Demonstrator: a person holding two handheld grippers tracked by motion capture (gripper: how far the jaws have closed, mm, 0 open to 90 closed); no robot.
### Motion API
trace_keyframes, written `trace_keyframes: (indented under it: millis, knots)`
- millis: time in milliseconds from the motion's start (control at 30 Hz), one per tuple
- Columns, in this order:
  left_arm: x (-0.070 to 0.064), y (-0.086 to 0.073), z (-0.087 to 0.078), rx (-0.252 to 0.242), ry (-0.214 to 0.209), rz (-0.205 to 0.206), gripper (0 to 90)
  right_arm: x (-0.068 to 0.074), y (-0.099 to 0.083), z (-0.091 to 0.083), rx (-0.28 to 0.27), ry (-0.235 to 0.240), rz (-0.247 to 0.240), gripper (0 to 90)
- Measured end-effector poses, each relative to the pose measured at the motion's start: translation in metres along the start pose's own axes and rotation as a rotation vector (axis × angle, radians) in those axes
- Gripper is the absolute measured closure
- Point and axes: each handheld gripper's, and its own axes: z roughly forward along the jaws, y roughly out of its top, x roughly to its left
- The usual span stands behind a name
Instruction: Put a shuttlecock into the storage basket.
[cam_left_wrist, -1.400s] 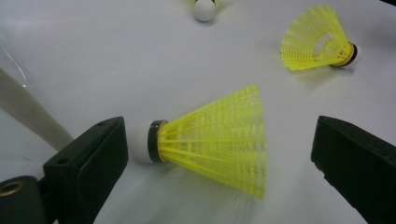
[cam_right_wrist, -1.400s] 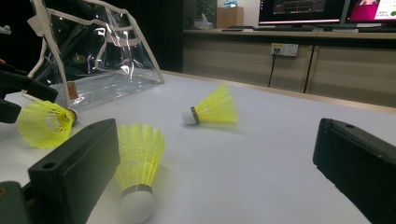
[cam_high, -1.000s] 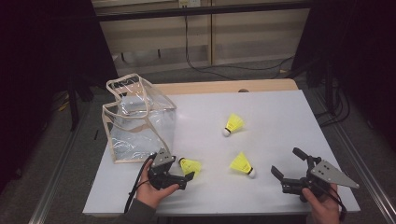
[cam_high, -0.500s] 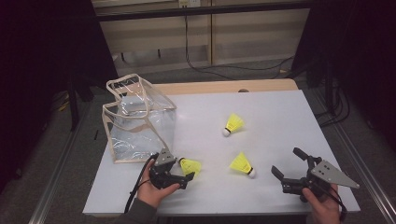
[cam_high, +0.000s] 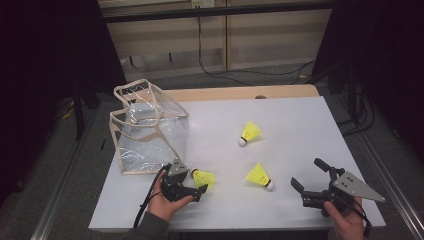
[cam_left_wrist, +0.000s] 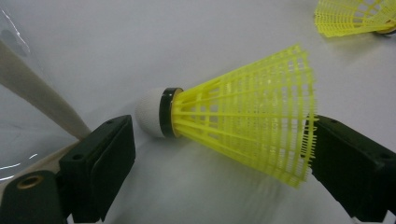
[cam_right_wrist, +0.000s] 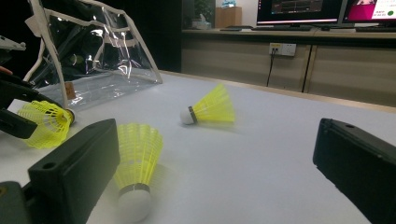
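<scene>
Near the front-left of the white table (cam_high: 300, 125), the left tool (cam_high: 199, 185) sits low with its jaws spread around a yellow shuttlecock (cam_high: 204, 177) lying on its side. In the left gripper view the cork end is just beside one jaw and the skirt's rim touches or nearly touches the other, not yet pinched. Just behind stands a clear plastic bag (cam_high: 150, 130). Over on the right, the right tool (cam_high: 309, 181) rests wide open, holding nothing. A second shuttlecock (cam_high: 259, 176) lies between the tools, a third (cam_high: 249, 134) farther back.
</scene>
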Motion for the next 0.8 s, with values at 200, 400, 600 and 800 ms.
trace_keyframes:
  millis: [200, 400, 600, 800]
  knots:
    - [0.0004, -0.0001, 0.0015, 0.008, 0.013, -0.001, 10.1, -0.0002, -0.0001, 0.0002, 0.000, 0.000, 0.001, 0.3]
    - [0.0004, 0.0000, 0.0025, 0.007, 0.019, -0.011, 10.5, 0.0000, -0.0001, 0.0001, 0.000, 0.000, 0.001, 0.3]
    - [-0.0004, 0.0011, 0.0014, 0.005, 0.021, -0.008, 15.7, 0.0000, -0.0002, 0.0001, 0.002, 0.000, 0.000, 0.3]
    - [-0.0006, 0.0016, 0.0013, 0.009, 0.034, -0.009, 19.1, -0.0001, 0.0000, -0.0001, -0.002, 0.002, 0.000, 0.3]
